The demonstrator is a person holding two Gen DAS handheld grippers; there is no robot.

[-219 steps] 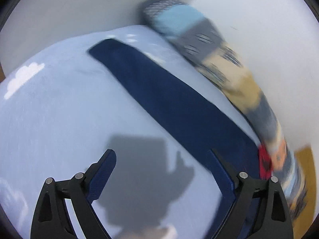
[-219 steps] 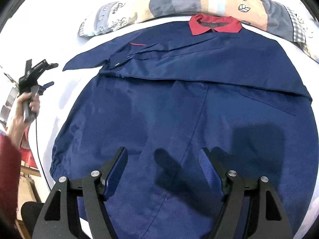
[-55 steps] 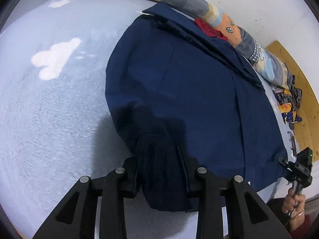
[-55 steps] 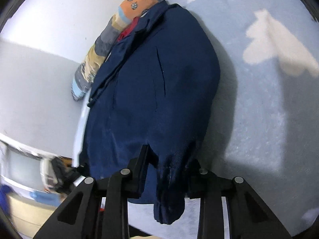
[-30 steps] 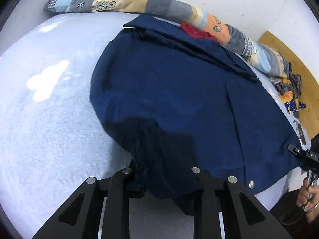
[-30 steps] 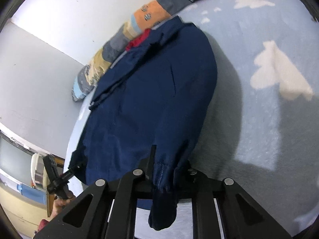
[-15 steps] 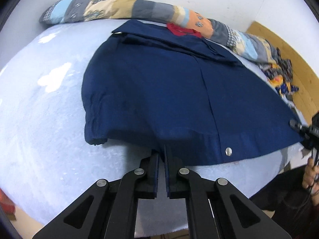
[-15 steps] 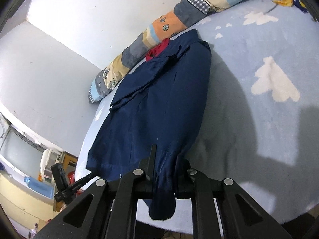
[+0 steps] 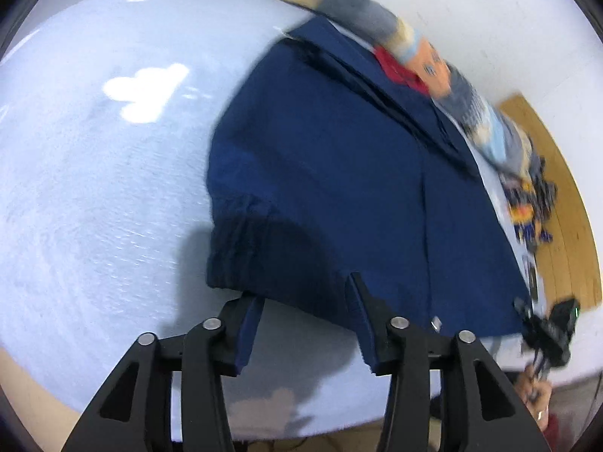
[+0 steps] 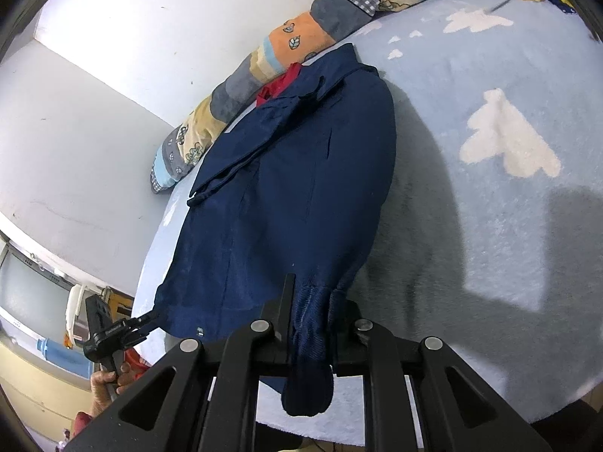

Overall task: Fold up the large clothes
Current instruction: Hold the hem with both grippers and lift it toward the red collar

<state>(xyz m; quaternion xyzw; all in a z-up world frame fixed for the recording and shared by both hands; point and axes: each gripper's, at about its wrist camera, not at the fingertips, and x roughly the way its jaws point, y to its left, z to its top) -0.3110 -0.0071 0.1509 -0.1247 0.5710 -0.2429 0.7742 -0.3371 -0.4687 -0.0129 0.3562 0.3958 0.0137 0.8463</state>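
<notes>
Right gripper [image 10: 312, 324] clamped on the navy jacket [image 10: 301, 188] hem corner, jacket flat on the bed [image 10: 490, 226] ahead, left gripper [image 9: 305, 301] apart at the other hem corner; risk: one-sided lift skews the fold.

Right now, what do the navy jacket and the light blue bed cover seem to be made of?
The navy jacket looks like smooth woven cloth, perhaps polyester or cotton twill: it has a faint sheen, sharp seams and a gathered hem pinched in the right gripper. The light blue bed cover looks like plush fleece: a fuzzy, matte pile with white cloud shapes.
</notes>
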